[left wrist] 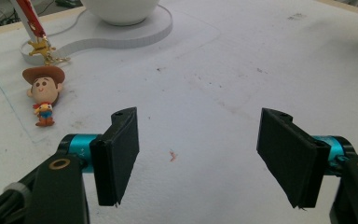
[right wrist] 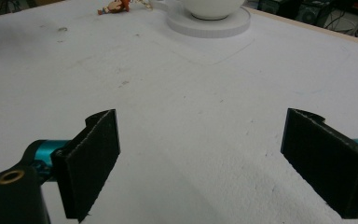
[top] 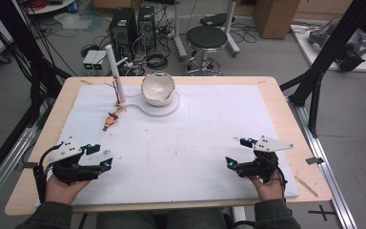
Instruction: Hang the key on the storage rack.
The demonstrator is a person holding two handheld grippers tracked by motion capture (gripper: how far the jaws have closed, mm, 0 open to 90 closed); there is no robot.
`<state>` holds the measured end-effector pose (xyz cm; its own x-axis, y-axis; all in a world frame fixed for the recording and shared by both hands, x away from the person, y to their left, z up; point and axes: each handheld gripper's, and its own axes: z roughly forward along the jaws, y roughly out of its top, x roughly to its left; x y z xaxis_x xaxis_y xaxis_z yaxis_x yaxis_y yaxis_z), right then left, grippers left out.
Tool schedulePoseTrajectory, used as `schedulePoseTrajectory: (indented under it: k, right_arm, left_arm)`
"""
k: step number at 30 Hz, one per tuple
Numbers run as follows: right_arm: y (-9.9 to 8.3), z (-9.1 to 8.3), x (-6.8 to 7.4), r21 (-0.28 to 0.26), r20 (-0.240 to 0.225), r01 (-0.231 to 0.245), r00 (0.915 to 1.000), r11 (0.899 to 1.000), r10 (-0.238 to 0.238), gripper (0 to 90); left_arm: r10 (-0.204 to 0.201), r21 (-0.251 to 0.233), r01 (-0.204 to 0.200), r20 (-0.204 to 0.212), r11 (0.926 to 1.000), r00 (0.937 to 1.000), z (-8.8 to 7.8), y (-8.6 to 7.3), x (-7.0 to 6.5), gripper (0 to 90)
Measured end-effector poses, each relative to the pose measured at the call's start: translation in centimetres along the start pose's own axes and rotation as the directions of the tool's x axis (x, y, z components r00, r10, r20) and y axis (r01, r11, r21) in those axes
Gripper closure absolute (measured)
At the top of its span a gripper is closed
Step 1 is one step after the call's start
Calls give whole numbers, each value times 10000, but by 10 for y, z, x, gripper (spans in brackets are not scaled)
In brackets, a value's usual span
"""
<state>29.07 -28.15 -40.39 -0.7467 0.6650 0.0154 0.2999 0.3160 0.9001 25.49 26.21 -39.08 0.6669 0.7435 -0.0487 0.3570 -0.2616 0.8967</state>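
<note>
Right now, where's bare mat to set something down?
Free: the wide middle of the white mat between the left gripper and right gripper, and the whole right side. Crowded: the far left, around the bowl, post and cowboy keychain.

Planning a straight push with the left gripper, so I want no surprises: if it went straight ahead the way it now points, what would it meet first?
Probably the white base under the bowl; before that, bare mat. The left gripper is open, and the cowboy figure lies left of that line.
</note>
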Motion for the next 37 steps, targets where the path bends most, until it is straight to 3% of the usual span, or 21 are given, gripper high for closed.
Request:
schedulePoseTrajectory:
  k: [28,37]
  right_arm:
    - [-6,5,1,275,-245,51,9997,9996,-45,106]
    - [-8,5,0,385,-200,114,9997,9992,-107,106]
  left_arm:
    - [129,-168,-134,-312,9998,9994,-13,-12,-13,250]
    - [173,-307,-186,-427,9994,9989,-15,-13,-10,248]
